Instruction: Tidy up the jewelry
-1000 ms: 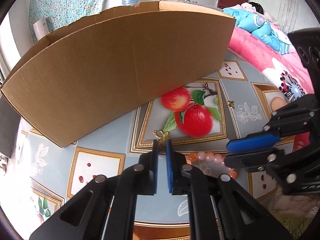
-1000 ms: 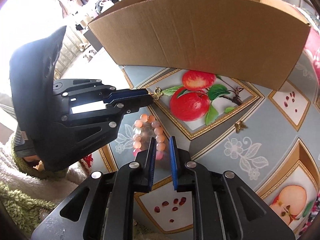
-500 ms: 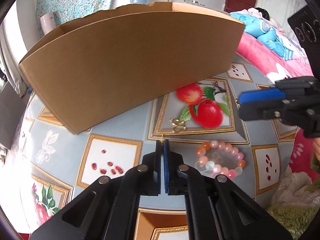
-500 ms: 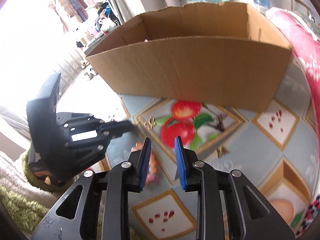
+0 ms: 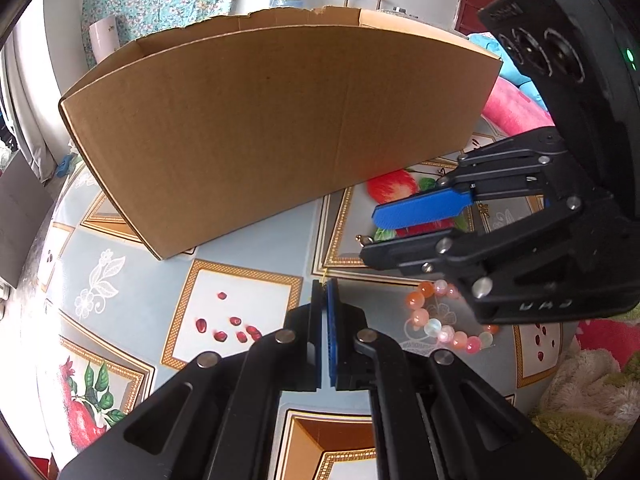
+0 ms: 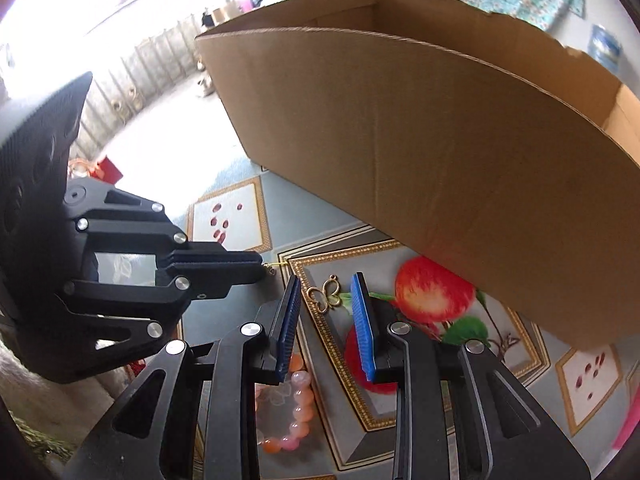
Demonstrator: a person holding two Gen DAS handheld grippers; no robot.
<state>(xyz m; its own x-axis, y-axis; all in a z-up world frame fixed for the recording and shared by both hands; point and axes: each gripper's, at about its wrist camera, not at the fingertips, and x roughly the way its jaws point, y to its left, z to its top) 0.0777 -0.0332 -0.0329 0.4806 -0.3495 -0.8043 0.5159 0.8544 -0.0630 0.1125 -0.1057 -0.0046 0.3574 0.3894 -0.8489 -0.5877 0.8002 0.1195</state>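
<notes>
Our left gripper (image 5: 325, 286) is clenching a thin gold earring hook (image 6: 273, 266) between its fingers – only the tip is showing. Our right gripper (image 6: 326, 292) is spreading its fingers over a gold butterfly earring (image 6: 325, 295) lying on the tabletop (image 5: 248, 248), near the bead bracelet (image 5: 434, 326) and cardboard box (image 5: 280, 120).

fruit-print tablecloth (image 5: 256, 248) — carries cardboard box (image 5: 280, 128), bead bracelet (image 5: 434, 326), butterfly charm (image 6: 326, 298).
</notes>
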